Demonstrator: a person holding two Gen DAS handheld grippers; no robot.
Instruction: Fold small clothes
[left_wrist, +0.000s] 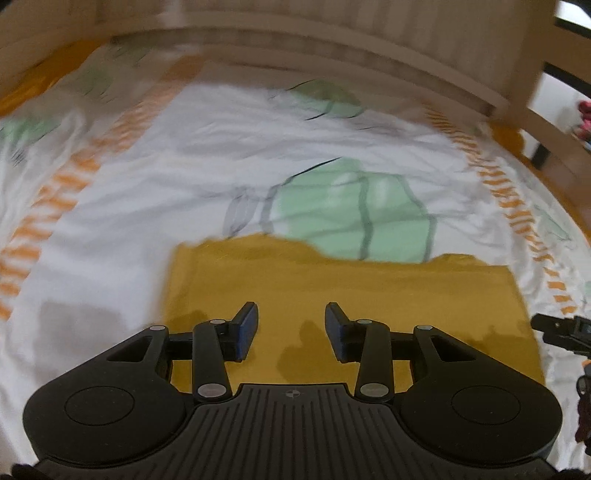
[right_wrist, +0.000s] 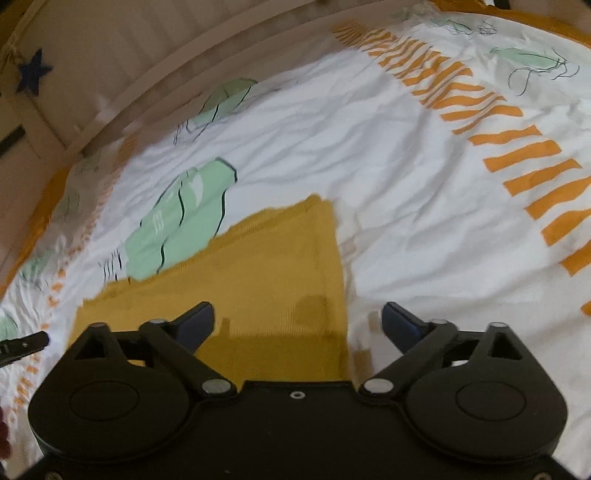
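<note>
A mustard-yellow garment (left_wrist: 343, 284) lies flat on a white printed bedsheet (left_wrist: 221, 162). My left gripper (left_wrist: 291, 325) is open and empty, hovering over the garment's near part. In the right wrist view the same garment (right_wrist: 266, 273) lies below, with its right edge running up the middle. My right gripper (right_wrist: 297, 321) is wide open and empty, straddling that right edge. The tip of the right gripper shows at the right edge of the left wrist view (left_wrist: 561, 328). The tip of the left gripper shows at the left edge of the right wrist view (right_wrist: 22, 345).
The bedsheet (right_wrist: 406, 184) has green shapes and orange striped bands. A beige wooden bed frame (left_wrist: 332, 48) curves around the far side; it also shows in the right wrist view (right_wrist: 110, 66). A blue star (right_wrist: 33, 75) hangs on it.
</note>
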